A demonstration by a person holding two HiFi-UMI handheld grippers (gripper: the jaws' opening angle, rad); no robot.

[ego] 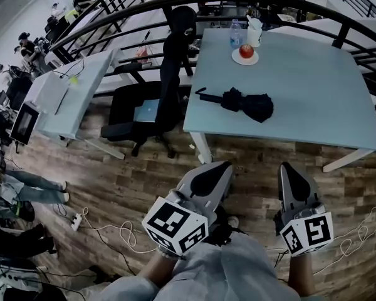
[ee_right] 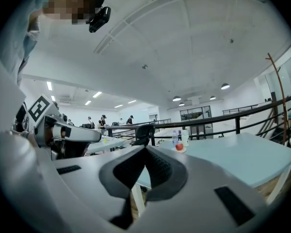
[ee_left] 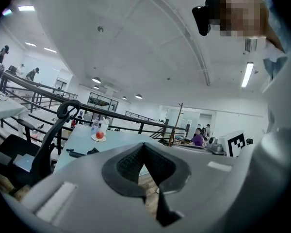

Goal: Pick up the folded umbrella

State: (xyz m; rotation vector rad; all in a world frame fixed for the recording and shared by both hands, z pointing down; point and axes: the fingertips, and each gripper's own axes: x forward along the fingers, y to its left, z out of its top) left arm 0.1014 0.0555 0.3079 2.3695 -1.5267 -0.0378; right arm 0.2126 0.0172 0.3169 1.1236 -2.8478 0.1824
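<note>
Both sets of jaws clenched, nothing held
The table (ego: 313,86) fills the head view's upper right, with the folded umbrella (ego: 241,102) centre-left on it; the left gripper (ego: 220,166) and right gripper (ego: 287,167), low in frame, could shove it aside unless one opens

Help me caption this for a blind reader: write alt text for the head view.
A black folded umbrella lies on a pale blue table, ahead of the left gripper and right gripper, both shut, over the wooden floor short of it. Beyond the umbrella sit an apple on a plate, a bottle and a cup.
</note>
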